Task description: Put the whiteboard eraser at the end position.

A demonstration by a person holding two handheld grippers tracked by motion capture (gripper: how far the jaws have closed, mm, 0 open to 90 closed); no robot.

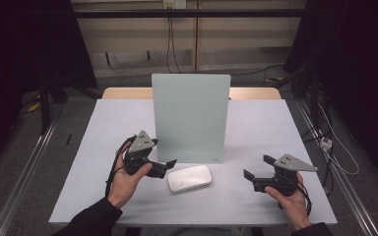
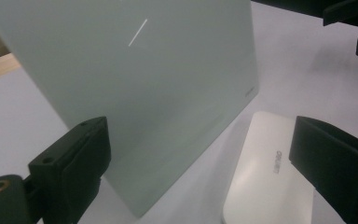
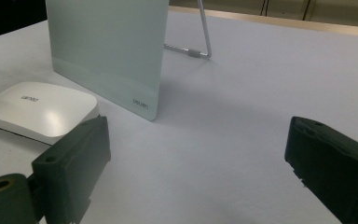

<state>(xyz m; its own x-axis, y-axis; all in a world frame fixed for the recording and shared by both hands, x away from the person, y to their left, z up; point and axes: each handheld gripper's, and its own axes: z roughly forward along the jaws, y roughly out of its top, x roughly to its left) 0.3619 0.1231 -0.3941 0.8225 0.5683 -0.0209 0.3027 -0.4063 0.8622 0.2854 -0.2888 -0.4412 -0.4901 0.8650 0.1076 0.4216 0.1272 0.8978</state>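
Pale green board (image 1: 191, 117) is standing upright mid-table, propped by a wire stand (image 3: 200, 44) seen in the right gripper view; its small corner lettering is too small to read. Left gripper (image 1: 170, 167) is hovering with jaws spread wide, gripping nothing, tips just beside the white eraser (image 1: 189, 178), which is lying flat in front of the board's lower edge. Right gripper (image 1: 248, 175) is sitting well apart from the eraser, jaws wide open and empty. White table (image 1: 261, 128) is lying under everything; dark curtains and cables are ringing the room.
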